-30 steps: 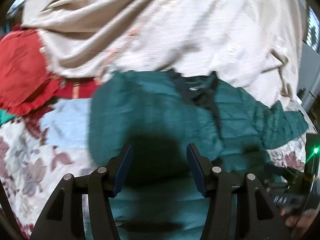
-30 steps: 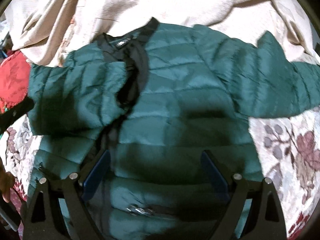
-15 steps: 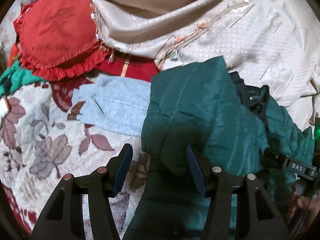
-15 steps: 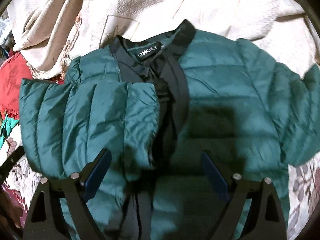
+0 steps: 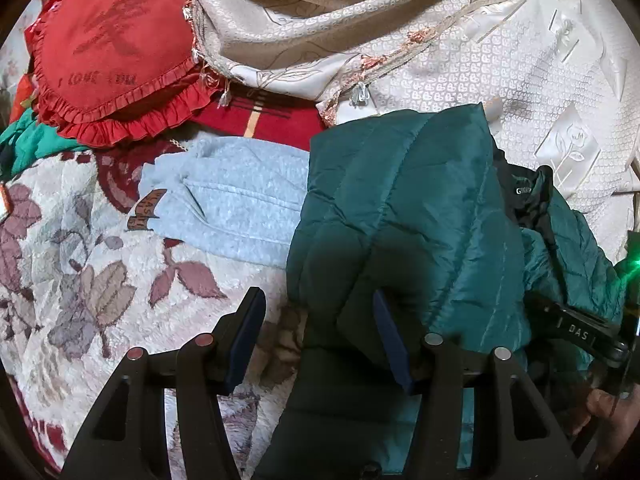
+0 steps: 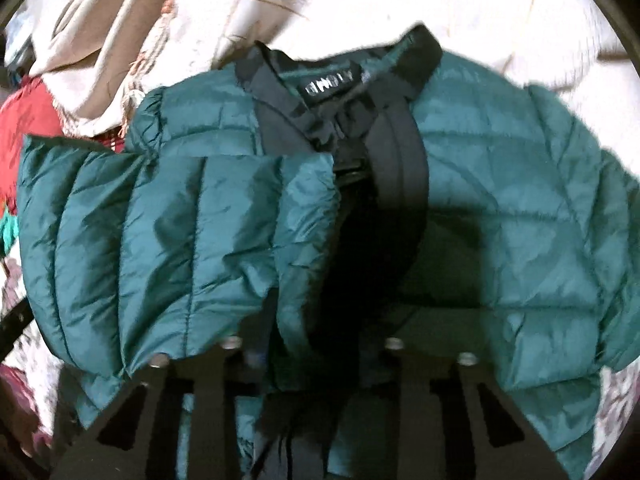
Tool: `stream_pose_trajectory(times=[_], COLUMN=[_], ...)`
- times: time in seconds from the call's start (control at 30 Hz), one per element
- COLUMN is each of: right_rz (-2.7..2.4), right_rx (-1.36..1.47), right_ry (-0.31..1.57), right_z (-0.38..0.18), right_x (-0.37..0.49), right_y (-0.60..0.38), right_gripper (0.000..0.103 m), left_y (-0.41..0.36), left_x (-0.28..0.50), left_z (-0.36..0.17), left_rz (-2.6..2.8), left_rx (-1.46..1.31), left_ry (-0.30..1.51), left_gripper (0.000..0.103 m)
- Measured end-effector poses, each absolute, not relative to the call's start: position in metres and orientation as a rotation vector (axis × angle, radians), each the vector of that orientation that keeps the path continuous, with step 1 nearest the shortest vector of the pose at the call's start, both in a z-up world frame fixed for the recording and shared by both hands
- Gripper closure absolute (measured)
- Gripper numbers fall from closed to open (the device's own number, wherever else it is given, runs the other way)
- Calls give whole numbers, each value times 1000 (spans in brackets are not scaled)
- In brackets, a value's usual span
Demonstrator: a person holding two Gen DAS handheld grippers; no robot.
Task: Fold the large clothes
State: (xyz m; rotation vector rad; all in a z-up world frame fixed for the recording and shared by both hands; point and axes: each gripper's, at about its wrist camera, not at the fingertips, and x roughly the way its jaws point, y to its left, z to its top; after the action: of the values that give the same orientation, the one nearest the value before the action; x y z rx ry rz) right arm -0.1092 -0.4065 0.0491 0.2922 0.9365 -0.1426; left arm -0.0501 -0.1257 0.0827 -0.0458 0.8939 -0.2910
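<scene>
A dark green quilted jacket (image 5: 400,208) lies face up on the bed, its black collar and label (image 6: 332,88) toward the far side. One sleeve (image 6: 160,240) is folded across the chest. My left gripper (image 5: 320,320) hovers open over the jacket's left edge; the fabric lies near its right finger (image 5: 390,340), while its left finger (image 5: 248,332) is over the floral blanket (image 5: 80,280). The jaws of my right gripper (image 6: 308,344) are closing on a bunched fold of the jacket by the front opening; its pads are hidden under the fabric.
A light blue garment (image 5: 232,200) lies left of the jacket, and a red frilled cushion (image 5: 108,52) sits at the far left. A cream bedspread (image 5: 440,60) covers the far side. The right gripper's body (image 5: 580,332) and a hand (image 5: 600,408) show at the right edge.
The sleeve has been folded over the jacket's front. The left view swung toward the jacket's left edge and closer. The right jaws went from wide apart to narrow around a fold.
</scene>
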Motion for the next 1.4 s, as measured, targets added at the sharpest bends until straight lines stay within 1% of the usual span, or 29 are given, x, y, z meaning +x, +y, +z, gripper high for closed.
stream_pose_trajectory(times=[0.03, 0.07, 0.27, 0.5, 0.77, 0.9, 0.97, 1.13, 1.2, 1.27, 1.3, 1.4], right_rz=[-143, -142, -182, -318, -435, -479, -496, -515, -516, -527, -528, -509], right_rx=[269, 254, 209, 164, 199, 130, 108, 103, 106, 132, 170, 240], right_ry=[927, 914, 796, 758, 753, 747, 761, 838, 832, 841, 844, 814], right_z=[54, 58, 97, 114, 115, 112, 105, 67, 62, 64, 67, 81], right_x=[-110, -111, -126, -134, -139, -130, -125, -112, -112, -119, -125, -144], right_y=[-403, -402, -412, -445, -500, -507, -510, -520, -521, -526, -531, -537], right_gripper=[82, 82, 82, 82, 83, 83, 83, 82, 72, 40, 35, 35], left_y=[-125, -125, -123, -126, -127, -135, -141, -157, -165, -170, -174, -185], left_x=[-50, -50, -50, -52, -49, -49, -49, -48, -47, -45, -43, -38], left_z=[83, 84, 83, 77, 75, 76, 75, 77, 81, 82, 83, 85], left_rz=[-291, -291, -278, -279, -275, -288, -295, -310, -313, -315, -321, -325], left_rx=[-47, -49, -53, -47, -46, -30, -18, -4, 6, 7, 6, 9], left_ry=[894, 893, 896, 913, 921, 913, 917, 909, 890, 882, 880, 864], left_gripper=[65, 65, 65, 65, 65, 65, 65, 65, 65, 65, 65, 65])
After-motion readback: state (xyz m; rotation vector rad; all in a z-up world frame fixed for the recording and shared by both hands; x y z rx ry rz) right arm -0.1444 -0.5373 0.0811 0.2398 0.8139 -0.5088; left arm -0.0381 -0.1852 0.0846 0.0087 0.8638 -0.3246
